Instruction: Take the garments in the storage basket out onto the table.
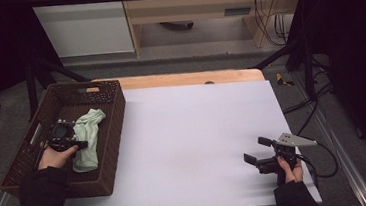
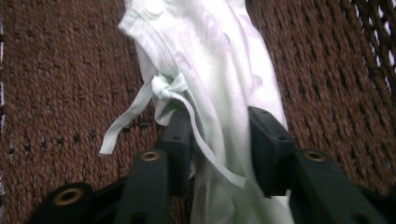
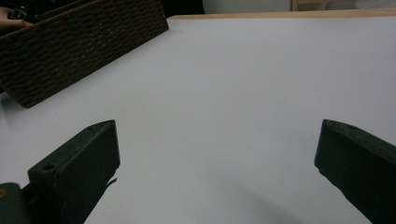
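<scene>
Half the green cloth [image 2: 219,70] cut off, left tongs [image 2: 219,140] pinching it

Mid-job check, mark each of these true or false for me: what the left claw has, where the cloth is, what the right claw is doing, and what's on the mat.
1. The pale green cloth lies inside the woven basket. True.
2. The left claw has the cloth between its jaws. True; in the left gripper view the fabric is bunched between both pads.
3. The right claw grips a corner of the cloth. False; its jaws stand wide apart with nothing between them, over the white mat.
4. The basket sits at the right edge of the table. False; it sits at the left edge.
5. A second cloth lies spread on the mat. False; the mat is bare.
</scene>
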`<action>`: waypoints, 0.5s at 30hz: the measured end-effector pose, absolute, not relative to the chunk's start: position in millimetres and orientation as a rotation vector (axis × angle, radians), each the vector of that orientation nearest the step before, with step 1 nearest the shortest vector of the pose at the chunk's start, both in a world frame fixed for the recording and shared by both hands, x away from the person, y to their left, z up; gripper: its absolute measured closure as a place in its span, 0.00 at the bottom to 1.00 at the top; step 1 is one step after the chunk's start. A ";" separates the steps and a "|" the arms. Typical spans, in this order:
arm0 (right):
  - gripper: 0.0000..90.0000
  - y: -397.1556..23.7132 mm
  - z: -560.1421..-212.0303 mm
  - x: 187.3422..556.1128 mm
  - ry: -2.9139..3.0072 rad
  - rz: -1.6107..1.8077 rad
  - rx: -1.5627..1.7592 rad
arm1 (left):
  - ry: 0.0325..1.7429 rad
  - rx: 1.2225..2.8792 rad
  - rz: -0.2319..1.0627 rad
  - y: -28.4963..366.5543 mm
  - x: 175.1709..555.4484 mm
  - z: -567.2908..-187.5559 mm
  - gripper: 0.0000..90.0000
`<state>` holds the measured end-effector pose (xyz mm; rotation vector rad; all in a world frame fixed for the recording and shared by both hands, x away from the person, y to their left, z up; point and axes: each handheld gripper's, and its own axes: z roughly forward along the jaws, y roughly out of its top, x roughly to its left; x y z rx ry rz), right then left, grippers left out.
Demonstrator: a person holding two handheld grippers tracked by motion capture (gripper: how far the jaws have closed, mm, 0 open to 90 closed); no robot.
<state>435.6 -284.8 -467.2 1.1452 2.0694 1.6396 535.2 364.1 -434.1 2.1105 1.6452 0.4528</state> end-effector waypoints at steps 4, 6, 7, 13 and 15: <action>0.01 -284.7 -467.2 435.6 2.070 1.639 1.146 | 1.642 2.114 0.428 363.1 534.4 -432.3 0.78; 0.01 -284.7 -467.2 435.7 2.070 1.640 1.145 | 1.641 2.114 0.420 362.8 534.2 -431.3 0.81; 0.01 -284.7 -467.2 435.7 2.070 1.639 1.145 | 1.640 2.112 0.414 362.6 533.8 -429.8 0.86; 0.01 -284.7 -467.2 435.6 2.070 1.640 1.145 | 1.633 2.070 0.414 363.4 532.3 -423.2 0.94; 0.01 -284.7 -467.1 435.6 2.069 1.640 1.145 | 1.627 2.044 0.426 363.7 531.5 -420.4 0.94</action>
